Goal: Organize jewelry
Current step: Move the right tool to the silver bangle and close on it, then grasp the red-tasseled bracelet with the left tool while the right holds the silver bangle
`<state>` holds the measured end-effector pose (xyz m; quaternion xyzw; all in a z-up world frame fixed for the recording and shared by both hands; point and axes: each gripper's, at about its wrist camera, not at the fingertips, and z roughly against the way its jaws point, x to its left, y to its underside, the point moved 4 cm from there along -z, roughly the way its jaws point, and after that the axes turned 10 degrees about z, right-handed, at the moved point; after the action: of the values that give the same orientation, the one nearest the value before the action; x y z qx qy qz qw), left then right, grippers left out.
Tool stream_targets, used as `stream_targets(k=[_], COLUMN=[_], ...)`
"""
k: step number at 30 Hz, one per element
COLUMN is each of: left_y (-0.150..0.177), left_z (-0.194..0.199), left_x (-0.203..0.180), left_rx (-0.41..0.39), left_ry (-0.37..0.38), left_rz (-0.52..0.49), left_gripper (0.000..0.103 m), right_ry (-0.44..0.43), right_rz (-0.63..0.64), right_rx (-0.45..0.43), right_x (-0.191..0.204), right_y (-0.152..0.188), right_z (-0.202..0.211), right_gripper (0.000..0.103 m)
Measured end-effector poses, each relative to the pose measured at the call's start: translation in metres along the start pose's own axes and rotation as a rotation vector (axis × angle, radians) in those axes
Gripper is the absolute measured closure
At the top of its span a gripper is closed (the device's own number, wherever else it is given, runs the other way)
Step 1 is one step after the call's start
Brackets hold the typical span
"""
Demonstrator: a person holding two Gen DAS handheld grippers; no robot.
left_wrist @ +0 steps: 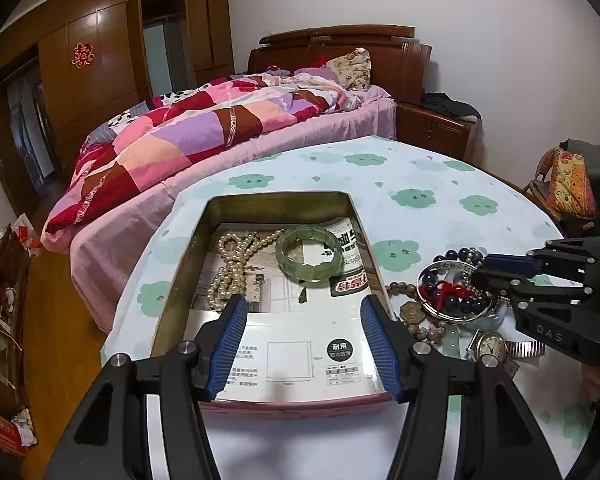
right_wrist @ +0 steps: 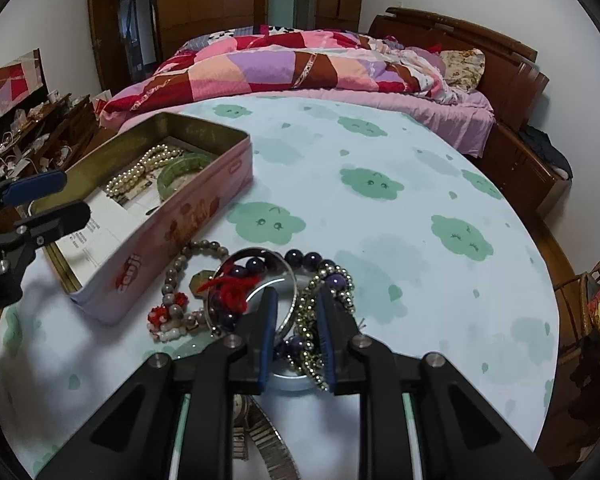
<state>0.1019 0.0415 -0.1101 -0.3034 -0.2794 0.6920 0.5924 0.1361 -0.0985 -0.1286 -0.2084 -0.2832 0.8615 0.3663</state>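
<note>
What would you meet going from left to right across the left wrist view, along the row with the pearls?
Pearl necklace → green jade bangle → silver bangle with red thread → right gripper.

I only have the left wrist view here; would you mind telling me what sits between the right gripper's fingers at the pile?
Observer: The right gripper is open. A gold bead chain lies between its pads and does not look clamped.
Operator: Thank you. Is anything else in that gap?
Observer: Yes, the edge of the silver bangle and some purple beads show there too.
Operator: Is anything near the tin that I might be missing?
Observer: A red and white bead charm lies close beside the near corner of the tin, on the pile's side.
</note>
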Motion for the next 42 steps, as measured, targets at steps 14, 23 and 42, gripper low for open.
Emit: stream_targets(k=[14,23,42], left_y=[-0.003,-0.002,0.007], left_z=[0.004,0.010,-0.021], left_x=[0.005,-0.020,-0.097], left_rx=[-0.004,-0.007,0.070], left_ry=[0.026,0.070,0.134], left_rz=[0.028,-0.030,-0.192], left_gripper=[0.041,0.041,0.041], right_ry=[-0.084,-0.096,-0.086], right_rz=[-0.042,-0.164,-0.293], right_rx=[-0.032,-0.131,-0.147], right_x=[-0.006,-0.028,-0.065], right_y=[-0.007,0.000,0.045], right_z=[0.000,0.035,0.043], right_gripper=[0.094,0.094,0.094])
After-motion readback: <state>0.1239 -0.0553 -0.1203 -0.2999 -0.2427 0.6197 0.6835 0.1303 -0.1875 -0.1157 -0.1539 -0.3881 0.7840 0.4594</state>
